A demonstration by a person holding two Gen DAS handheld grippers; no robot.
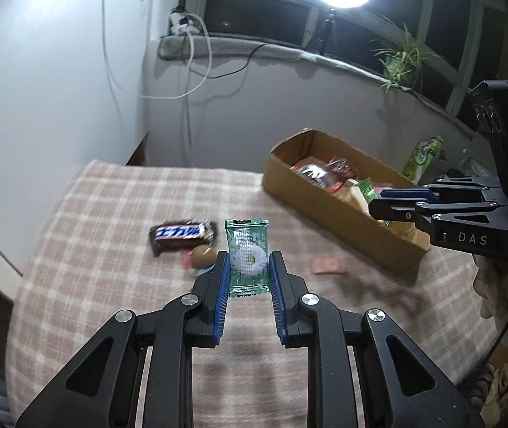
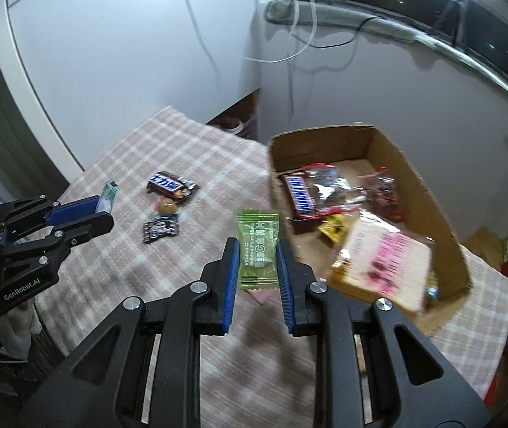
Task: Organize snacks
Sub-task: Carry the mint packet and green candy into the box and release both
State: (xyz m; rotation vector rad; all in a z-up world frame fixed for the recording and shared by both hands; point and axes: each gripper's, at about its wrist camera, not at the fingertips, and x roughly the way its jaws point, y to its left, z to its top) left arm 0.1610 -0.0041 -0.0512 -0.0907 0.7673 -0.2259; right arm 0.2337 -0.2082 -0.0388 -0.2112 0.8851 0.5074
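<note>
- My left gripper (image 1: 247, 267) is clamping a clear green mint packet (image 1: 247, 257) between its blue pads, with a white ring candy showing through the wrapper. It is hanging over the checked cloth (image 1: 111, 214), well to the left of the cardboard box (image 2: 428, 192).
- My right gripper (image 2: 256, 260) is pinching a light green plum-slice packet (image 2: 258, 253) upright — its lettering is facing the camera. It is hovering just left of the box's near corner.
- The box is sitting on the cloth and holding a blue-labelled chocolate bar, red-edged clear wrappers, a yellow sweet and a large pink-printed pack.
- Left of the box, on the cloth, a brown chocolate bar (image 2: 172, 184) is lying flat; a round brown sweet (image 2: 167, 207) and a small dark wrapper (image 2: 160, 231) are lying just nearer me.
</note>
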